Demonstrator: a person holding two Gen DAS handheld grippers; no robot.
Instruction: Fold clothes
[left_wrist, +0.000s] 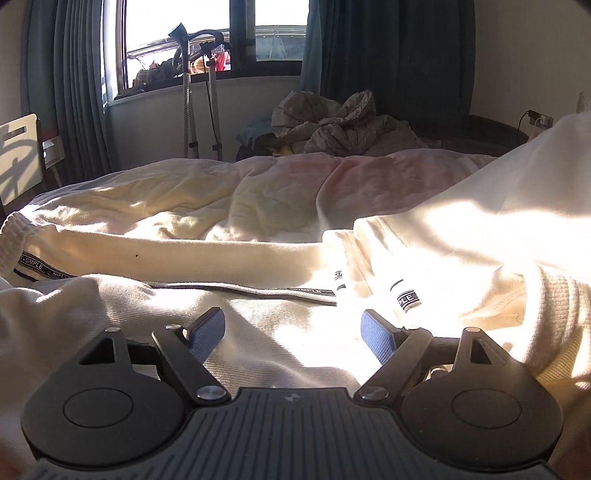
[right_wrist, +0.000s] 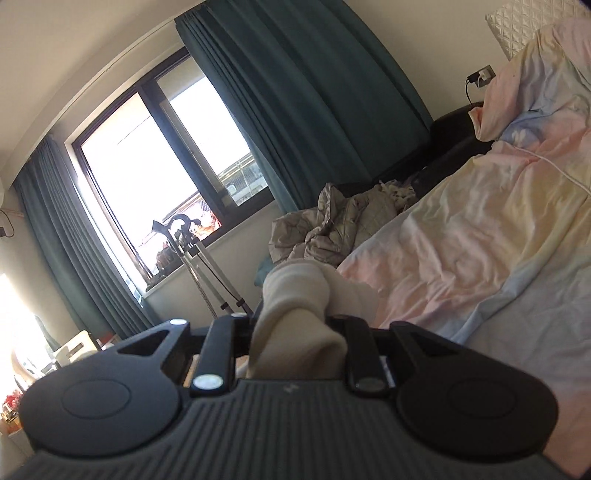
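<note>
A bed (right_wrist: 535, 354) with a pastel pink, yellow and blue duvet (right_wrist: 480, 236) fills most of both views, below a bright window (right_wrist: 159, 166) framed by teal curtains (right_wrist: 306, 96). Far across the bed lies a crumpled grey quilted jacket (left_wrist: 332, 125). A cream sweatshirt (left_wrist: 258, 325) with black lettered trim lies spread on the near part of the bed in strong sunlight, its right side rising out of the left wrist view. The left gripper (left_wrist: 293, 332) hovers low over this cloth, its blue-padded jaws wide apart and holding nothing. The right gripper (right_wrist: 295, 332) is raised, jaws clamped on a bunched fold of the cream sweatshirt (right_wrist: 295, 295).
</note>
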